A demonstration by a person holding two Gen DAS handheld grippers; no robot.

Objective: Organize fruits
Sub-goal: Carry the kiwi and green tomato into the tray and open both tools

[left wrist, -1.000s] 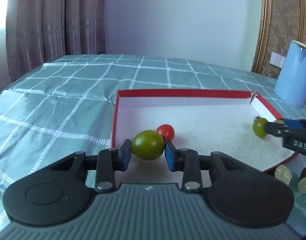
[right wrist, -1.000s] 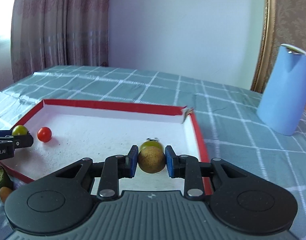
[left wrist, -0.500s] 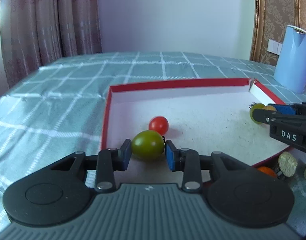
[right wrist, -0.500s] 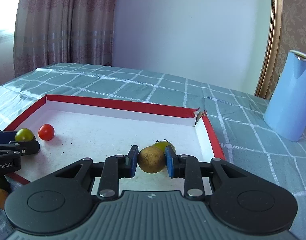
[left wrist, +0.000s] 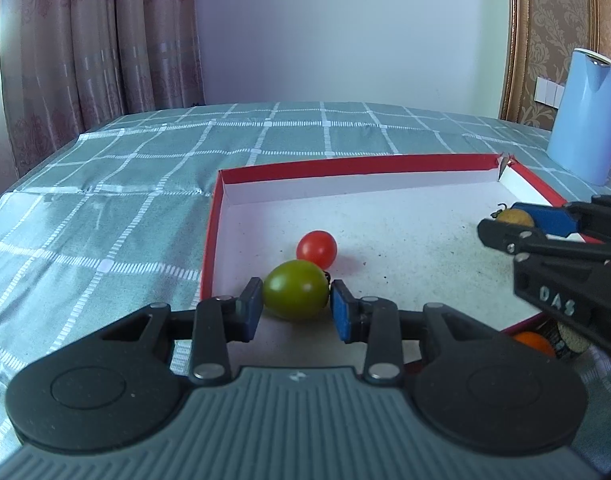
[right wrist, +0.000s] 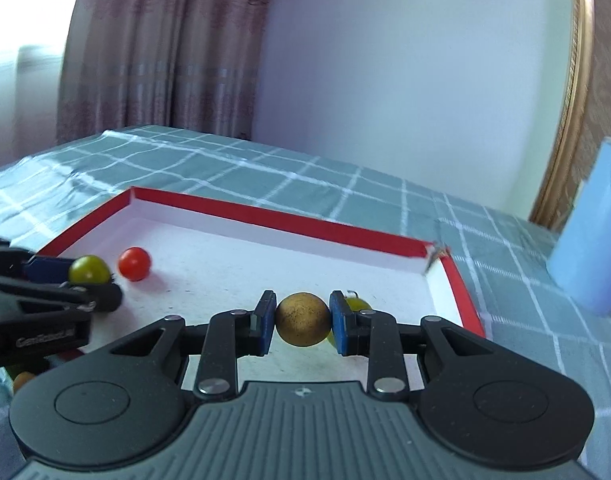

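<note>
A red-rimmed tray (left wrist: 357, 168) with a white floor lies on the checked tablecloth. My left gripper (left wrist: 296, 303) is shut on a green tomato (left wrist: 295, 288) low over the tray's near left part, just in front of a red cherry tomato (left wrist: 316, 249). In the right wrist view the same tomato (right wrist: 88, 268) shows in the left gripper (right wrist: 85, 280). My right gripper (right wrist: 302, 319) is shut on a round brown fruit (right wrist: 302, 318) above the tray's near right corner. A yellow-green fruit (right wrist: 359, 304) lies behind its right pad. From the left the right gripper (left wrist: 517, 227) grips the brown fruit (left wrist: 513, 216).
A pale blue jug (left wrist: 585, 116) stands on the cloth beyond the tray's far right corner. An orange fruit (left wrist: 531, 342) and dark cut pieces (left wrist: 565, 340) lie outside the tray's near edge. Curtains and a wall are behind the table.
The right gripper has moved leftward over the tray with the brown fruit and rolled, tilting its view. The left gripper has kept its place around the green tomato.
</note>
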